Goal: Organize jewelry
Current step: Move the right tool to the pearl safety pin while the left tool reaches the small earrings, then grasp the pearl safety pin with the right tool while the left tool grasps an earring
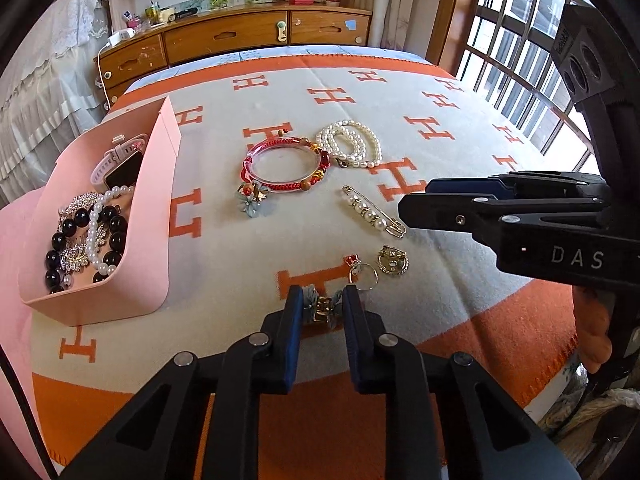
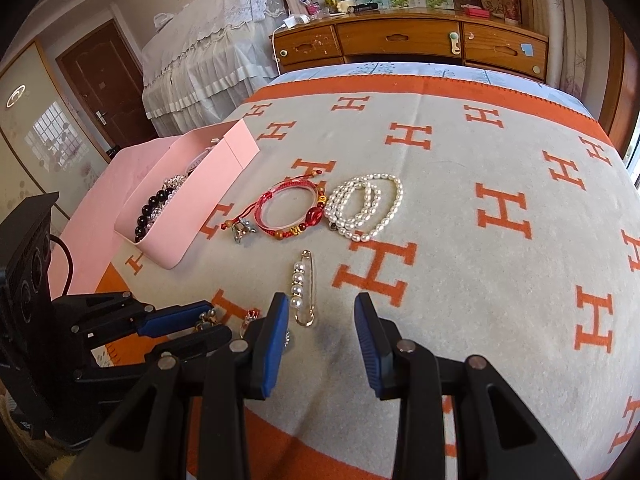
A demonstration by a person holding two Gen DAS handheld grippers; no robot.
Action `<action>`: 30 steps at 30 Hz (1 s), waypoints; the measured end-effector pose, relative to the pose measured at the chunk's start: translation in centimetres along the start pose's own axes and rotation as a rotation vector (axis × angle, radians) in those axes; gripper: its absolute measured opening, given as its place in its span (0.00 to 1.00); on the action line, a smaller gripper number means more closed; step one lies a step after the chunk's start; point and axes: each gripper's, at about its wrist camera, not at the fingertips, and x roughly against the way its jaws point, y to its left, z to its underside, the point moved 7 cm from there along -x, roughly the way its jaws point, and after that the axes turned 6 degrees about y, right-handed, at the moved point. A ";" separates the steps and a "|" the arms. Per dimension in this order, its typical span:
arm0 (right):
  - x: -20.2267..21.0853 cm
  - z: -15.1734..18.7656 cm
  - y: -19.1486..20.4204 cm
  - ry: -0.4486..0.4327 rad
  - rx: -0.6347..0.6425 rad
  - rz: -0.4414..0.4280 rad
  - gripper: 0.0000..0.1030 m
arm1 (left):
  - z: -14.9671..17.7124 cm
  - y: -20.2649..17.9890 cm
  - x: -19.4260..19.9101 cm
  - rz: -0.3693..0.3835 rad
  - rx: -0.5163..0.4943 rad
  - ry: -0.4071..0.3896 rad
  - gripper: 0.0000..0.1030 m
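Two grippers hang over a bed with an orange and grey blanket [image 2: 480,168]. The left gripper [image 1: 319,302] has its jaws pressed on a small clip with blue flowers [image 1: 322,306], low on the blanket near the front edge. No earlier look is given, so only the squeeze itself can be told. The right gripper [image 2: 322,320] has its jaws apart, with nothing between them, just by the pearl pin [image 2: 301,284].

To do this step well, the left hand should lift the clip straight up, slowly, so it does not slip out. Then it should carry the clip over to the pink box [image 1: 154,216] on the left and let go low inside it. The box already holds black beads [image 1: 66,236], a pearl string and a watch [image 1: 120,168].

A little ring charm [image 1: 362,274] and a gold round piece [image 1: 393,261] lie very near the clip, so the jaws could drag them along. The red bangle [image 1: 286,166] and the pearl bracelet [image 1: 350,143] lie farther up the blanket, away from the path. The tall side of the box stands in the way, so the clip must go up and over it.
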 end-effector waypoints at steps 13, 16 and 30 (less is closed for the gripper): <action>-2.6 -1.2 1.6 0.045 0.120 0.111 0.31 | -0.1 0.9 2.0 0.038 0.041 -0.051 0.17; -2.9 -1.1 2.0 0.038 0.190 0.202 0.13 | -0.3 1.3 2.7 0.051 0.060 -0.063 0.17; 0.1 -2.8 3.4 -0.019 0.120 0.108 0.13 | -2.3 7.3 9.4 -0.012 0.175 -0.203 0.17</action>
